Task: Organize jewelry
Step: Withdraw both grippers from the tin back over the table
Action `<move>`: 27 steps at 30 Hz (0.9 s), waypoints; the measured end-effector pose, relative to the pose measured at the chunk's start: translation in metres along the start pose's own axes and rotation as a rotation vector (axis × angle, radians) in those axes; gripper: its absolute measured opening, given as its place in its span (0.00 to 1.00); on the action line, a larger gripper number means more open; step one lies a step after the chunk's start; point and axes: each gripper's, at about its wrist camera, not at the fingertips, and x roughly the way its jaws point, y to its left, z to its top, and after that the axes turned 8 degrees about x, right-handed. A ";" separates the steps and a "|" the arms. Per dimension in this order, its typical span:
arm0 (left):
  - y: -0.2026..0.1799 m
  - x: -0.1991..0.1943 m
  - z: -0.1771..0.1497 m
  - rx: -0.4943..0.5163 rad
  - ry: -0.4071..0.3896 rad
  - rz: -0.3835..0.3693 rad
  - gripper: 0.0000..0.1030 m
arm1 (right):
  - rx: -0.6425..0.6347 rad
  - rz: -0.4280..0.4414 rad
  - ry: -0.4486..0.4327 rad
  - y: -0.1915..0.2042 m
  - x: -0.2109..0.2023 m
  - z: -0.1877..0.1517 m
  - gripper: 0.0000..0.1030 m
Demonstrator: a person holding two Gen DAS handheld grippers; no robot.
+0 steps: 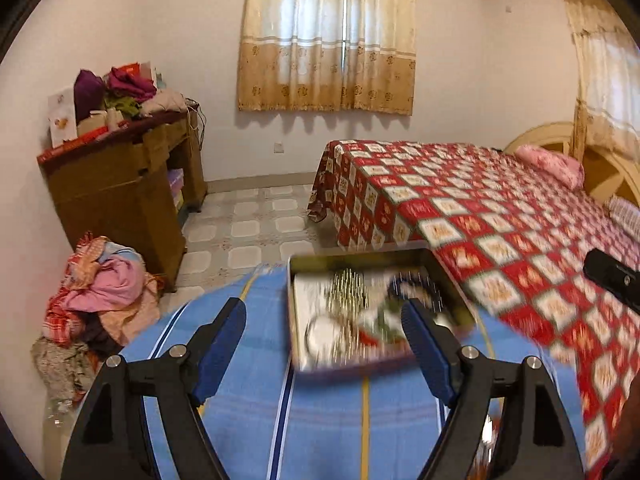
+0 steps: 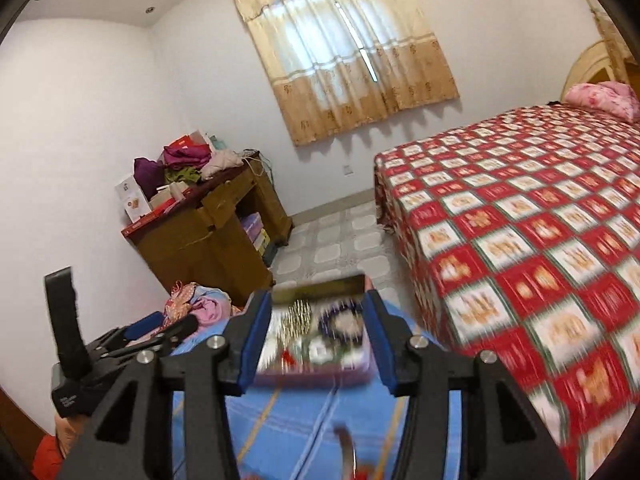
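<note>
The jewelry (image 1: 352, 312) lay in an open tin (image 1: 296, 320) on the blue striped cloth (image 1: 320, 420), blurred in both views, so I could make out only a gold comb-like piece, a round silver piece and some beads. Nearest me, my left gripper (image 1: 324, 344) stood with its jaws wide apart and nothing between the pads; the tin sat beyond it at about one o'clock. My right gripper (image 2: 316, 340) was also parted, less widely, with the tin (image 2: 320, 284) framed dead ahead at twelve o'clock, the pads pressing on nothing. From the right view my left gripper (image 2: 160, 326) showed at nine o'clock, well clear of the tin.

I judged the step to be a fresh reach into the tin. To do it well I needed to steady both hands first, since the blur hid which piece lay on top, then pick one piece at its edge instead of raking through the tangle.

Farther off, the bed (image 1: 480, 208) with its red checked cover ran toward two o'clock, a wooden desk (image 1: 120, 184) piled with clothes stood at ten o'clock, and the curtained window (image 1: 328, 36) hung at twelve.
</note>
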 end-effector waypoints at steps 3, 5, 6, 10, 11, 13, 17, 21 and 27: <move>-0.015 -0.026 -0.030 0.036 0.019 0.038 0.78 | -0.009 -0.056 0.003 -0.005 -0.020 -0.025 0.50; -0.024 -0.039 -0.050 0.040 0.033 0.039 0.78 | -0.006 -0.088 0.018 -0.012 -0.030 -0.039 0.50; -0.026 -0.044 -0.060 0.028 0.045 0.032 0.78 | 0.001 -0.114 0.027 -0.016 -0.036 -0.049 0.50; -0.031 -0.059 -0.097 -0.083 0.091 -0.021 0.78 | 0.037 -0.148 0.075 -0.032 -0.050 -0.075 0.50; -0.033 -0.062 -0.106 -0.101 0.101 -0.034 0.78 | 0.044 -0.141 0.093 -0.034 -0.053 -0.082 0.50; -0.037 -0.066 -0.117 -0.109 0.122 -0.024 0.78 | 0.032 -0.128 0.134 -0.035 -0.056 -0.095 0.50; -0.046 -0.075 -0.135 -0.101 0.143 -0.009 0.78 | 0.005 -0.125 0.183 -0.034 -0.065 -0.118 0.50; -0.057 -0.083 -0.145 -0.083 0.147 -0.013 0.78 | 0.000 -0.107 0.246 -0.035 -0.069 -0.140 0.49; -0.067 -0.089 -0.154 -0.055 0.144 -0.028 0.78 | -0.022 -0.117 0.265 -0.035 -0.071 -0.150 0.46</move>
